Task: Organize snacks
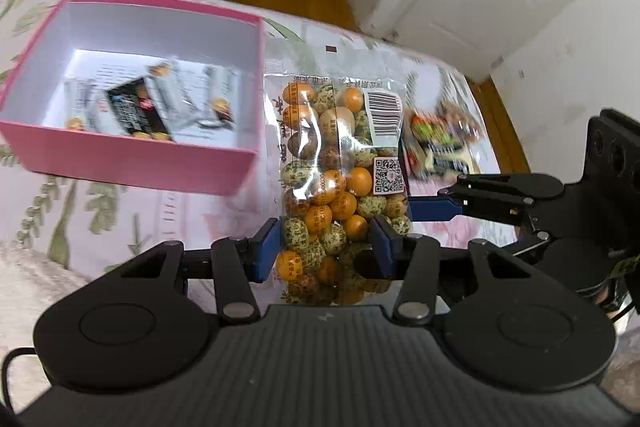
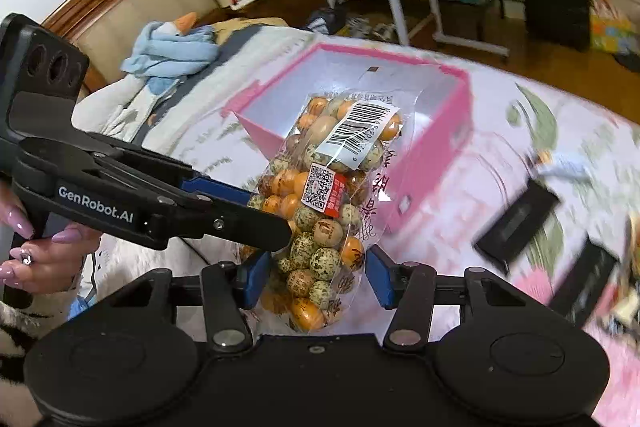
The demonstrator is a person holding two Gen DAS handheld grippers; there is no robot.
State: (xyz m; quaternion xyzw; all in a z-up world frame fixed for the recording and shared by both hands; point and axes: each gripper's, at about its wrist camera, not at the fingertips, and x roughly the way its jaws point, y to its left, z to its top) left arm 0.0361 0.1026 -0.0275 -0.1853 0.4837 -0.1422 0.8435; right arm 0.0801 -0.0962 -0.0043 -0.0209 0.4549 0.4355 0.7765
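While the clear plastic bag of orange and speckled coated nuts (image 1: 340, 183) hangs beside the pink cardboard box (image 1: 132, 159), sorting is partway done.

Left gripper (image 1: 326, 247) pinches the bag; right gripper (image 2: 318, 279) flanks it, right pad clear. Packets (image 1: 160, 107) already boxed show only leftward; black packets (image 2: 516, 223) remain on the floral bedspread (image 2: 440, 247).

Packets in the pink box (image 1: 132, 163) are blurred, print unreadable. Snack pile (image 1: 440, 143) right of the bag (image 1: 336, 163) is smeared; can't tell what's in it. Bag's bottom end is hidden behind the gripper body in both views. Dark packs (image 2: 516, 223) on the bed are motion-blurred, labels illegible. Hand (image 2: 36, 259) is cut off at left edge. Right pad contact w/ bag: unclear.
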